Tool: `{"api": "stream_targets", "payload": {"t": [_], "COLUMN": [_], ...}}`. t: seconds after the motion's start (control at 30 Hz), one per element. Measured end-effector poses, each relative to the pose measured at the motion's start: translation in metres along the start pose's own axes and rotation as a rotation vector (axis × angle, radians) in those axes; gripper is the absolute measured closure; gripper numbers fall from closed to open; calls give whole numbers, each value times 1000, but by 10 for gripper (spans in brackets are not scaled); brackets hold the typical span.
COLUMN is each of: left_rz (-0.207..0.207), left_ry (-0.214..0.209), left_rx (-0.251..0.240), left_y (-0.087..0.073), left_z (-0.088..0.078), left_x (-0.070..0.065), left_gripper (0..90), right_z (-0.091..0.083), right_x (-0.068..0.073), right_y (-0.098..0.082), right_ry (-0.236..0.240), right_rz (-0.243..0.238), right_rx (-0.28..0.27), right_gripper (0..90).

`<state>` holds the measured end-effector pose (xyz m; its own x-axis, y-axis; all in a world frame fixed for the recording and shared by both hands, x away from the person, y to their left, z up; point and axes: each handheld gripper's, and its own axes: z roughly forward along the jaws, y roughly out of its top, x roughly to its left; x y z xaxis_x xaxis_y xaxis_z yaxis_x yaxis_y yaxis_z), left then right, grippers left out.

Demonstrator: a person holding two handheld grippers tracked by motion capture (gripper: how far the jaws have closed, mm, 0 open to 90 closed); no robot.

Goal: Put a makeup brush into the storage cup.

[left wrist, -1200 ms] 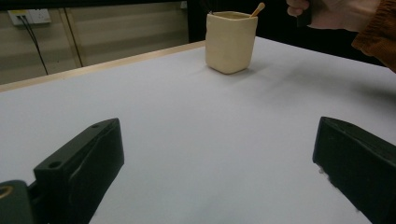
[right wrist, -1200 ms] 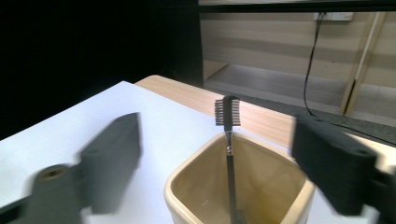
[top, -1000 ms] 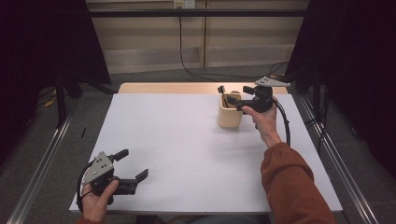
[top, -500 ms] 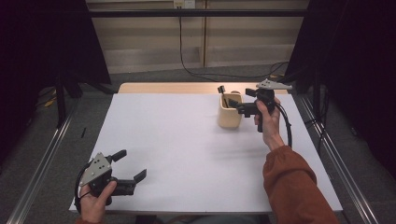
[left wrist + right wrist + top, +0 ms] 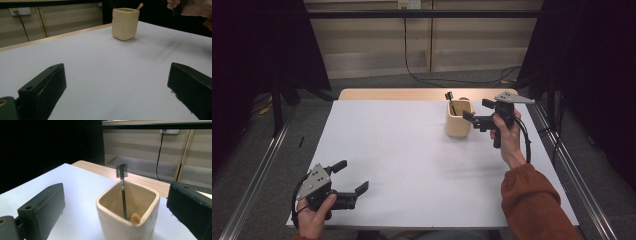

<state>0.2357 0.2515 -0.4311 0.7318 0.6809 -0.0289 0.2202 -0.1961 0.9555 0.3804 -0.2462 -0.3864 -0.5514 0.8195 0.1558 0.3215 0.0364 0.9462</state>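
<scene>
A recording booth in a lab or studio is serving as the setting here. A wooden table (image 5: 412,94) covered with a plain white sheet (image 5: 412,160) is standing on grey carpet (image 5: 377,82), with metal floor rails (image 5: 257,175) running along both sides. Black curtains (image 5: 592,60) are hanging to the left and right, closing the space in. Behind, a pale panelled wall (image 5: 377,35) is carrying a power socket (image 5: 408,4), with a black cable (image 5: 412,65) trailing down across the floor.
</scene>
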Motion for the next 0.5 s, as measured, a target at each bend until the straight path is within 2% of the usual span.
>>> {"api": "stream_targets", "payload": {"t": [0.17, 0.2, 0.33, 0.5], "left_rz": [1, 1, -2, 1], "left_ry": [3, 2, 4, 8], "left_rx": [-1, -1, -4, -3], "left_y": [0, 0, 0, 0], "left_z": [0, 0, -1, -1], "left_x": [0, 0, 0, 0], "left_gripper": [19, 19, 19, 19], "right_z": [-7, -9, -16, -24], "right_x": [4, 5, 8, 13], "right_y": [-3, -3, -4, -9], "right_ry": [3, -8, -18, -7], "right_rz": [-11, -17, -17, -24], "right_rx": [4, 15, 5, 8], "right_gripper": [9, 6, 0, 0]}}
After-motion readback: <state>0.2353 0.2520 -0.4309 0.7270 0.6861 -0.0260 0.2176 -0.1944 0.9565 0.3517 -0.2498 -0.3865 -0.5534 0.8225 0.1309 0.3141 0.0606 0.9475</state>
